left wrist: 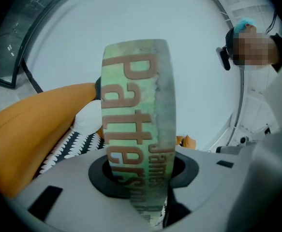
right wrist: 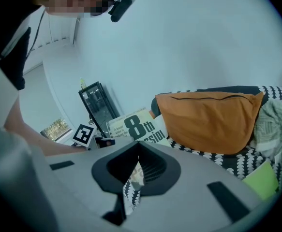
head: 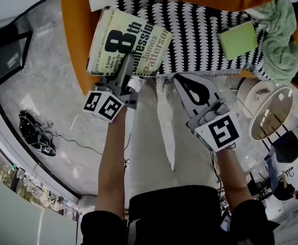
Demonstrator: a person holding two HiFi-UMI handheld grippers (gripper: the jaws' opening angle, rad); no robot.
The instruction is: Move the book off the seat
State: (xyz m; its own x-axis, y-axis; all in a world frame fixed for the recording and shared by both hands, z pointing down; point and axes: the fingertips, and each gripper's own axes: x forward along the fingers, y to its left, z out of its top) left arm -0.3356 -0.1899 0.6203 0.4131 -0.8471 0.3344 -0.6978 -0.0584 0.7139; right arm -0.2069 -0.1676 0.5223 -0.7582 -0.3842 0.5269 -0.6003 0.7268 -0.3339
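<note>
- Book (head: 128, 42) is clamped in the left gripper (head: 124, 69) at 11 o'clock, tilted above the seat (head: 189, 29) edge.
- Right gripper (head: 180, 80) is kept narrow, empty.
- Lift judged done; carrying clear and setting down are left.

Reads as a home-style living room: seat with a black-and-white patterned cover (head: 195, 29), plump orange fabric cushion (right wrist: 208, 120), crumpled green knitted throw (head: 281, 40), pale polished marble-look floor (head: 51, 96), round reflective-topped side table (head: 271, 114) close beside.
</note>
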